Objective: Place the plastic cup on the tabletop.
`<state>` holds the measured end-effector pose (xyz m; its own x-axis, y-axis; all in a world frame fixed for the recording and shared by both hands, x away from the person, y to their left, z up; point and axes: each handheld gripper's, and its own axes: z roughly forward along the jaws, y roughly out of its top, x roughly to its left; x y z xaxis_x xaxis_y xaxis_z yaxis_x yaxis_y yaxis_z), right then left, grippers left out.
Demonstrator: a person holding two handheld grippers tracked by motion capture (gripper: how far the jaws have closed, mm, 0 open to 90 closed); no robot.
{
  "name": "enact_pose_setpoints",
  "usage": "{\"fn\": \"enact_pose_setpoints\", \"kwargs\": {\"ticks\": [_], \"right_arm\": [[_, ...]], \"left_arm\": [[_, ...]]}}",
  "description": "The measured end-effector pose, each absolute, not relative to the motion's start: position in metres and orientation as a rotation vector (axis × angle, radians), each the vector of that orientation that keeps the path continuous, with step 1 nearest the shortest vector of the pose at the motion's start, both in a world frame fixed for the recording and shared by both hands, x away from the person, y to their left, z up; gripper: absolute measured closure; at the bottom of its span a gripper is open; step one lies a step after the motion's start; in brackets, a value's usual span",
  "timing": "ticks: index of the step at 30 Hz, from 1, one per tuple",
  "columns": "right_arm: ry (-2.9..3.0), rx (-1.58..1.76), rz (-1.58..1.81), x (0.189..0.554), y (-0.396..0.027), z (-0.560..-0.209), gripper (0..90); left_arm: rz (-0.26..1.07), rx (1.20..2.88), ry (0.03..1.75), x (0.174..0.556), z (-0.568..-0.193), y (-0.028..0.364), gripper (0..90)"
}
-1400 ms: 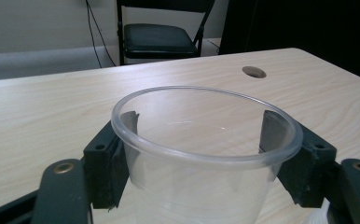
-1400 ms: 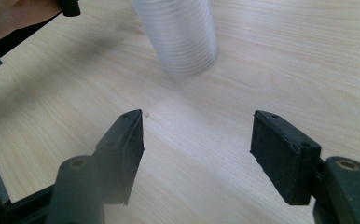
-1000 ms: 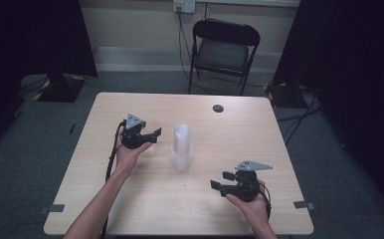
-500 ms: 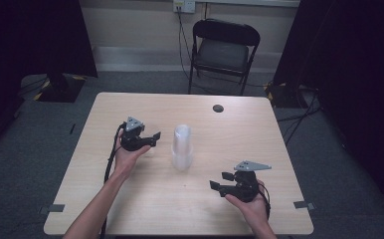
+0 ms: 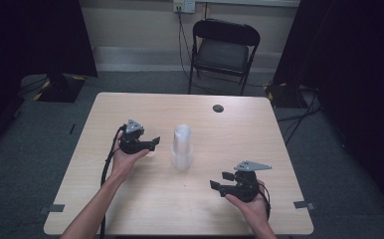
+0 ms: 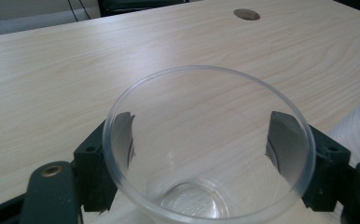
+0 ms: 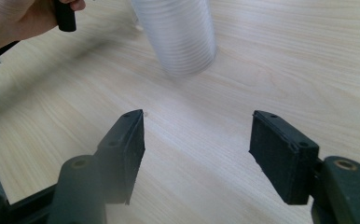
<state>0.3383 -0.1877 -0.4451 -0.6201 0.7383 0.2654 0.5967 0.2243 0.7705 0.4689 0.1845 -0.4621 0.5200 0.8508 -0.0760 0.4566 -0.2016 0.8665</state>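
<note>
Clear plastic cup (image 6: pixel 206 149) sits upright between the left gripper's (image 5: pixel 152 143) jaws, which press its walls from both sides, mouth up so it stays usable. It is held just at nine o'clock of the cup stack (image 5: pixel 181 147) at the table's (image 5: pixel 130 104) centre. Right gripper (image 5: pixel 220 180), at five o'clock of the stack, waits with jaws spread wide, empty, probably ready to steady the stack.

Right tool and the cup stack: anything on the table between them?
Nothing. In the right gripper view, bare table runs from the open right tool to the cup stack.
</note>
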Motion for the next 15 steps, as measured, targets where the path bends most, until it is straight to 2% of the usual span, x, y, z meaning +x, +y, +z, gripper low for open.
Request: {"fn": "enact_pose_setpoints", "kwargs": {"ticks": [15], "right_arm": [[2.329, 1.282, 1.364, 0.3378, -0.1876, -0.4445, 35.4]], "left_arm": [[0.516, 1.896, 1.077, 0.4651, -0.4676, 0.1826, 17.6]]}}
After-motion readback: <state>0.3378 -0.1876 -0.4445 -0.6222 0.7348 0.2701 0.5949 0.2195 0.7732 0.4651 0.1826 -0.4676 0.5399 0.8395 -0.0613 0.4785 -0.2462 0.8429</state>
